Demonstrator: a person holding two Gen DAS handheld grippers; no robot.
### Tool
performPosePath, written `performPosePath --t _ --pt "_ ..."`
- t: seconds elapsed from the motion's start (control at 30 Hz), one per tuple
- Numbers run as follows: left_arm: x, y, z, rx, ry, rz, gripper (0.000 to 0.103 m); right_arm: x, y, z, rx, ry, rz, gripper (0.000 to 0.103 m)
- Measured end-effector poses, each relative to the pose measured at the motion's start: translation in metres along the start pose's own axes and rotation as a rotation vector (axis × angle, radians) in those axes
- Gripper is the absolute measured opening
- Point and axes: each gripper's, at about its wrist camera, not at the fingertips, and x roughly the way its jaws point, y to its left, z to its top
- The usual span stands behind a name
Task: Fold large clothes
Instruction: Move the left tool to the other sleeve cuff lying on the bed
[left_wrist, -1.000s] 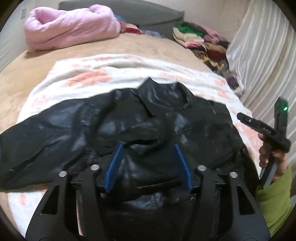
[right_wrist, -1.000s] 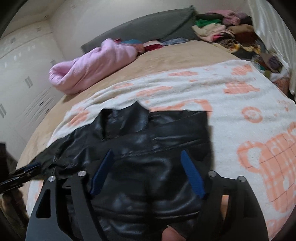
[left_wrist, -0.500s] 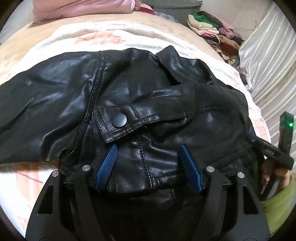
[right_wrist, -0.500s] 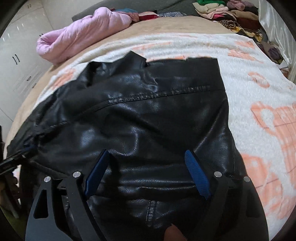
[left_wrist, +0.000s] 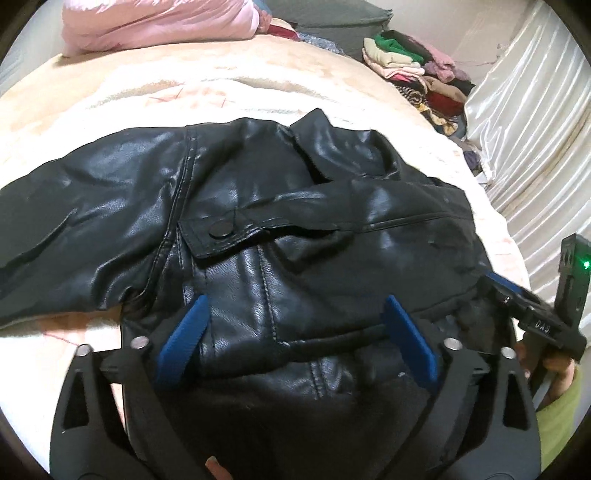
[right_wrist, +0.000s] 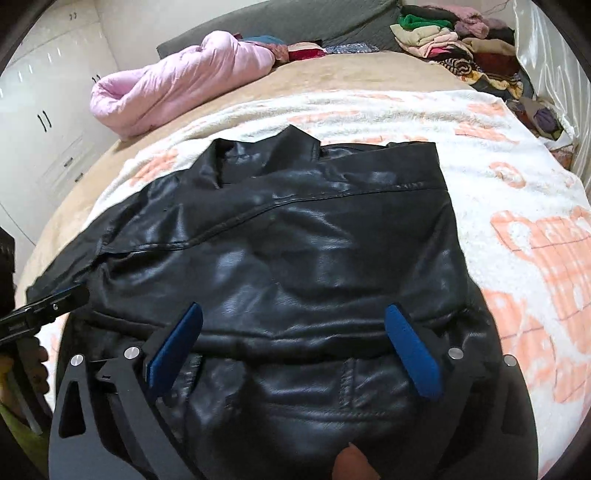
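My left gripper (left_wrist: 291, 332) is opening: its blue pads (left_wrist: 184, 339) now stand far apart and nothing is pressed between them. The hem of the black leather-look jacket (left_wrist: 258, 229) lies under the gap, but the pads do not pinch it. My right gripper (right_wrist: 291, 343) is the same, its jaws are opening wide over the lower part of the jacket and it holds nothing. A second ago both pairs of pads were much closer together and the jacket looked farther from the cameras; now both grippers are lower and nearer to it, and the leather fills most of each view.

The jacket lies spread on the white fleece blanket with orange pattern (right_wrist: 517, 206), near the front edge of the bed (right_wrist: 351, 70). The collar points toward the far side, one sleeve stretches to the left edge of the bed, and the other side already looks turned in, with a straight edge.

I think this means that one laying-down step is finished and the jacket is set free. The next step is probably to take the left sleeve, or the hem, for the next fold. The material is stiff and smooth, so it may spring back.

Farther away, a pink quilted cover (right_wrist: 177, 92) lies near the headboard, and a pile of folded clothes (right_wrist: 450, 37) sits at the far right corner.
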Motion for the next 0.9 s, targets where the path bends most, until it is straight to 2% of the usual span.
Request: performPosePath --t 0.07,0.3,0.63,0.9 --pt "-0.005 -0.002 0.0 -0.005 -0.007 -0.019 0.093 -0.006 0.004 -0.002 -0.002 -0.008 -0.009 0.099" --pt "-0.02 -0.008 0.001 -0.002 -0.025 -0.004 0.093 -0.029 0.02 -0.005 -0.024 -0.073 -0.073 0.099" --pt "-0.044 0.011 0.001 -0.03 -0.053 0.046 0.093 -0.054 0.057 -0.002 -0.061 -0.143 -0.035 0.099" --pt "-0.07 0.042 -0.008 -0.077 -0.079 0.074 0.093 -0.059 0.096 0.004 -0.115 -0.167 -0.013 0.099"
